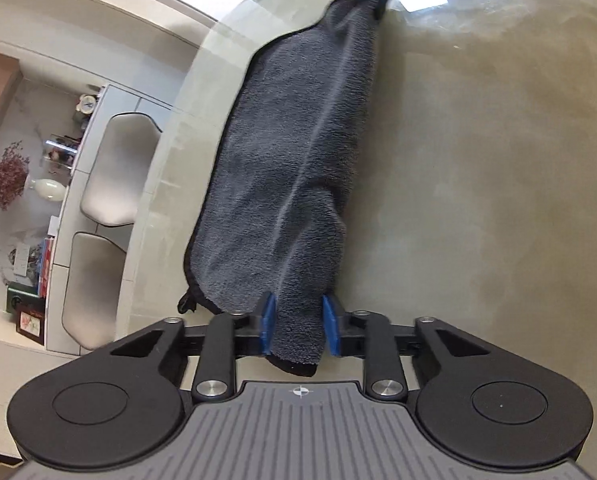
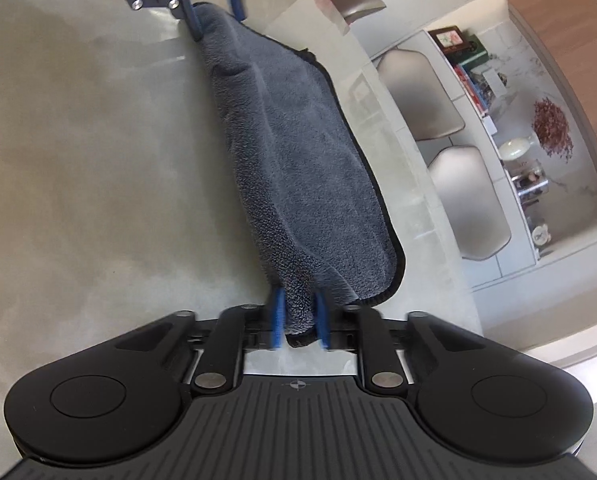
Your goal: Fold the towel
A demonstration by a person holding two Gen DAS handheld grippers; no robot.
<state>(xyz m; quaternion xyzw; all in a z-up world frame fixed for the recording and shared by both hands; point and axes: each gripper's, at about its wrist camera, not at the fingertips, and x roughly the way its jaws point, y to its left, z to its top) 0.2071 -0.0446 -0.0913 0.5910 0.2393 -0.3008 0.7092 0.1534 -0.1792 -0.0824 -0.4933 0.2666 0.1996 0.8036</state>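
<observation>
A dark grey towel (image 1: 290, 152) with black edging lies in a long, narrow fold along the beige table (image 1: 478, 200), close to its edge. My left gripper (image 1: 297, 314) is shut on the towel's near end, the plush bunched between its blue pads. At the far end, in the same view, my right gripper (image 1: 372, 0) pinches the other end. In the right wrist view the towel (image 2: 306, 168) runs away from my right gripper (image 2: 300, 314), which is shut on a bunched corner. The left gripper (image 2: 214, 10) holds the far end there.
The table edge (image 1: 186, 128) runs beside the towel. Beyond it stand two white chairs (image 1: 114, 176) on a tiled floor. A shelf holds books, a white vase (image 1: 48, 190) with dried flowers and small items. A broad stretch of table top (image 2: 78, 160) lies on the towel's other side.
</observation>
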